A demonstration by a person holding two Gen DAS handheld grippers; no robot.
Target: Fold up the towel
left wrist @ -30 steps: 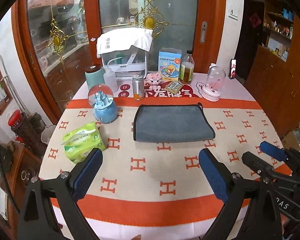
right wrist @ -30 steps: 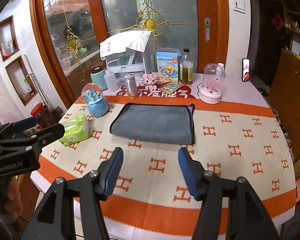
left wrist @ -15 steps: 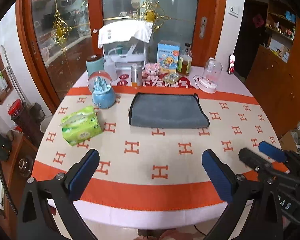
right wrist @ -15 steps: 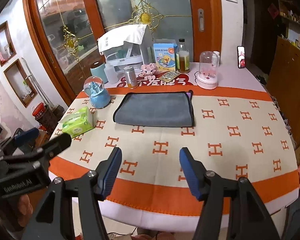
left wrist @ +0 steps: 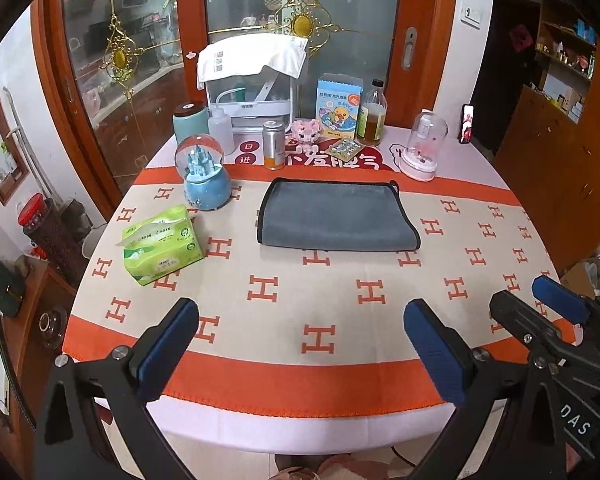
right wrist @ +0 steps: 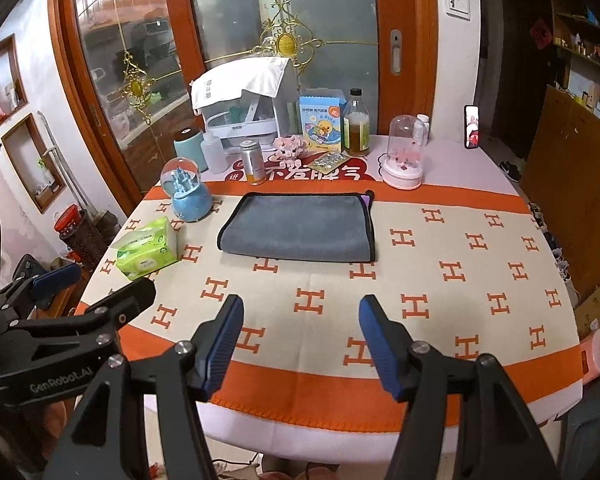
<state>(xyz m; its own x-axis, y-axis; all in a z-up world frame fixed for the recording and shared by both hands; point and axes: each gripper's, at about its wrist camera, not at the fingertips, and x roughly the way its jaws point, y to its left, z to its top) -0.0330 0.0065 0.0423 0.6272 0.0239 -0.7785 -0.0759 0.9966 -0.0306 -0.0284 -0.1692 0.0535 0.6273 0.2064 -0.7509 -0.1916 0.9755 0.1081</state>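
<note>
A grey towel (left wrist: 336, 216) with black trim lies folded flat on the far middle of the round table; it also shows in the right wrist view (right wrist: 300, 228). My left gripper (left wrist: 300, 340) is open and empty, held back over the table's near edge, well short of the towel. My right gripper (right wrist: 300, 340) is open and empty, also over the near edge. The right gripper shows at the right of the left wrist view (left wrist: 540, 312); the left gripper shows at the left of the right wrist view (right wrist: 92, 296).
A green tissue pack (left wrist: 160, 244) and a blue snow globe (left wrist: 206, 176) sit left of the towel. Behind it stand a can (left wrist: 274, 146), a bottle (left wrist: 372, 114), a blue box (left wrist: 338, 108), a glass dome (left wrist: 422, 146) and a white rack (left wrist: 252, 84).
Both grippers have pulled back toward the near edge of the table and away from the towel. The towel has not moved.
</note>
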